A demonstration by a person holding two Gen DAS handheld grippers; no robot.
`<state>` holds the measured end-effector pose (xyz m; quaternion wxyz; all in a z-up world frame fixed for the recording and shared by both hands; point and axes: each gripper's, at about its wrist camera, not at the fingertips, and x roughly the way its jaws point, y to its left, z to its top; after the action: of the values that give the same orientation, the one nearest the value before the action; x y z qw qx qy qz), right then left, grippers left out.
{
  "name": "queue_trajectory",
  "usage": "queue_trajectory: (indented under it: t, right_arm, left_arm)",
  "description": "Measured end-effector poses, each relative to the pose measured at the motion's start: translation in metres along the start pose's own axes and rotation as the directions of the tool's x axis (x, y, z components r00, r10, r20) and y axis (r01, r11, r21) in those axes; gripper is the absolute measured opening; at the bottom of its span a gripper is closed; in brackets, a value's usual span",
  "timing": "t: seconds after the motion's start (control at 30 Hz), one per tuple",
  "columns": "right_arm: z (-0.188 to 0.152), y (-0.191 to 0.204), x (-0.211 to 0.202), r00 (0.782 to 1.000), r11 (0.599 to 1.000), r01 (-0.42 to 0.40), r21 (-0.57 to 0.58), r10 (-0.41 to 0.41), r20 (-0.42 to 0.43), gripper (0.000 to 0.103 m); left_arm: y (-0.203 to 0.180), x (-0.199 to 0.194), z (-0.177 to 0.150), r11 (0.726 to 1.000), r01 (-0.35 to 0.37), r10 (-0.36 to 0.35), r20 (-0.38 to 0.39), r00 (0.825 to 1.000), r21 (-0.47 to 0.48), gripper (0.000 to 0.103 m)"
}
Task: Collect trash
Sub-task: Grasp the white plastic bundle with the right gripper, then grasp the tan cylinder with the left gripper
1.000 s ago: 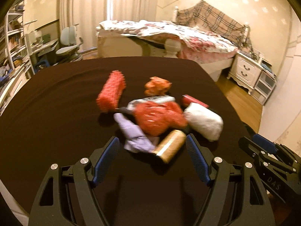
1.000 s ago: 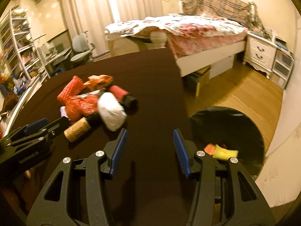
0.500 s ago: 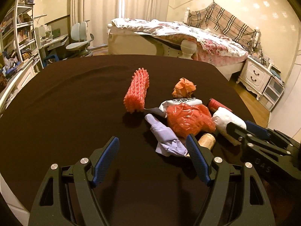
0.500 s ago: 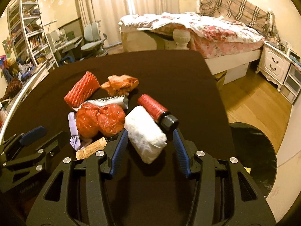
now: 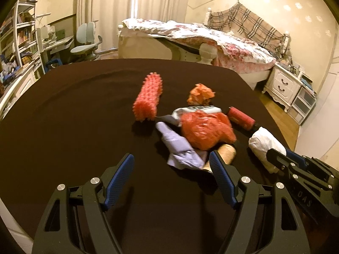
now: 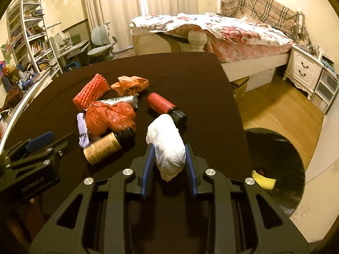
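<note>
The white paper wad [image 6: 167, 146] lay at the near right edge of the trash pile on the dark worktop [image 6: 190, 80], and the right gripper [image 6: 168, 165] had just been closing its jaws on it — pads pressed to both its sides. The left gripper [image 5: 172, 180] hung with jaws wide open and empty, just short of the purple wrapper [image 5: 180, 146]. The black bin [image 6: 275, 160] on the floor held a yellow scrap [image 6: 263, 180] — most pieces, the red bottle [image 6: 162, 103] and brown bottle [image 6: 103, 148] among them, were seemingly still to collect.

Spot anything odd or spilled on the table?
Nothing spilled. The trash lies in a loose heap on the dark table; the brown bottle and red bottle lie on their sides, caps on. That fits the task.
</note>
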<state>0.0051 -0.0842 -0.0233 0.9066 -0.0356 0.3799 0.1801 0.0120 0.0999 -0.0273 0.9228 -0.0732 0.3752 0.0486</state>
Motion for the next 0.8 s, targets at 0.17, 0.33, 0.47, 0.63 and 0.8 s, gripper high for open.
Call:
queue_trajectory:
  t: [0.17,0.33,0.47,0.63,0.8]
  right_arm:
    - [-0.007,-0.010,-0.007,1.000,1.000,0.012,0.020,-0.012,-0.001,0.028]
    - [-0.009,-0.015,-0.009,1.000,0.999,0.004,0.037,-0.004,0.000,0.029]
    - [-0.008,-0.020,-0.007,1.000,0.998,-0.017,0.063,0.018,-0.004,0.030]
    - [-0.009,-0.021,-0.006,1.000,0.997,-0.026,0.070,0.026,-0.005,0.030]
    - [-0.009,-0.021,-0.006,1.000,0.997,-0.025,0.073,0.026,-0.005,0.033]
  left_arm:
    - [-0.016,0.001,-0.003,0.999,0.022,-0.022,-0.002,1.000,0.044,0.072]
    - [-0.028,0.006,-0.003,0.996,0.047,-0.046,-0.020,0.999,0.077,0.061]
    - [-0.034,0.014,-0.002,0.994,0.067,-0.062,-0.049,0.997,0.091,0.052]
    - [-0.041,0.019,0.001,0.990,0.060,-0.053,-0.055,0.997,0.130,0.052]
    - [-0.047,0.020,-0.001,0.983,0.055,-0.045,-0.059,0.997,0.173,0.052]
